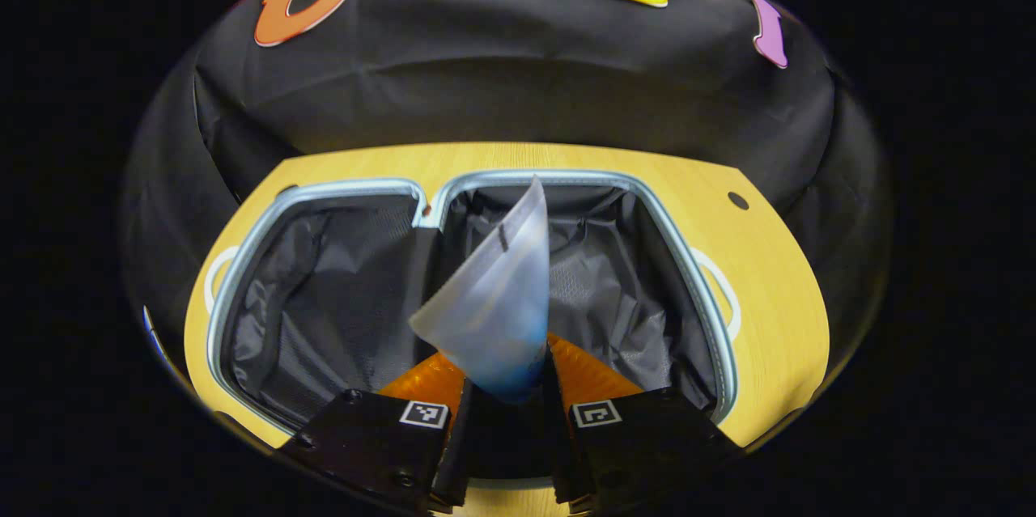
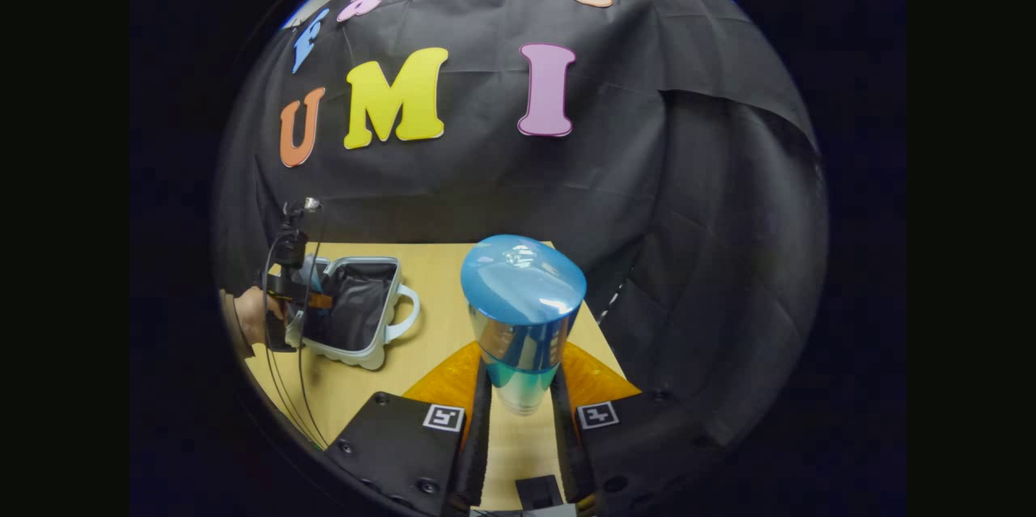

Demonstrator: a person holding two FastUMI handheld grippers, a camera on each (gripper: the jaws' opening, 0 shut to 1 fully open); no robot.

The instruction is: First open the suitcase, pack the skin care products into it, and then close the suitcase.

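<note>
Left gripper view first: I have the suitcase [image 1: 324, 290] lying wide open on the wooden table [image 1: 777, 274], both halves flat, their pale blue rims meeting at a hinge line in the middle. Each half is lined in dark grey fabric. White handles stick out from the outer edges of the case on either side. My left gripper [image 1: 506, 396] sits above the near edge of the suitcase, over the join between the two halves, and its two fingers are pressed against a translucent tube [image 1: 494, 298] of skin care product. The tube is frosted with a blue tint at the end clamped between the fingers, and its flat crimped end points up and away over the far half of the case. The tube is in the air above the lining, not resting on it.

Right gripper view: my right gripper [image 2: 522, 408] is well off to the side of the suitcase [image 2: 356, 315], above bare table [image 2: 437, 282]. Its fingers are closed on the lower part of a bottle [image 2: 522, 315], which stands upright between them; it has a glossy blue cap, a mirrored silver band beneath that and a teal body lower down. From here the suitcase sits far off, toward the table's far corner, one white handle facing my way. Just beside the case I can see a hand [image 2: 251, 315] holding the left gripper [image 2: 291, 298] over the open shell, cables trailing down from it.
</note>
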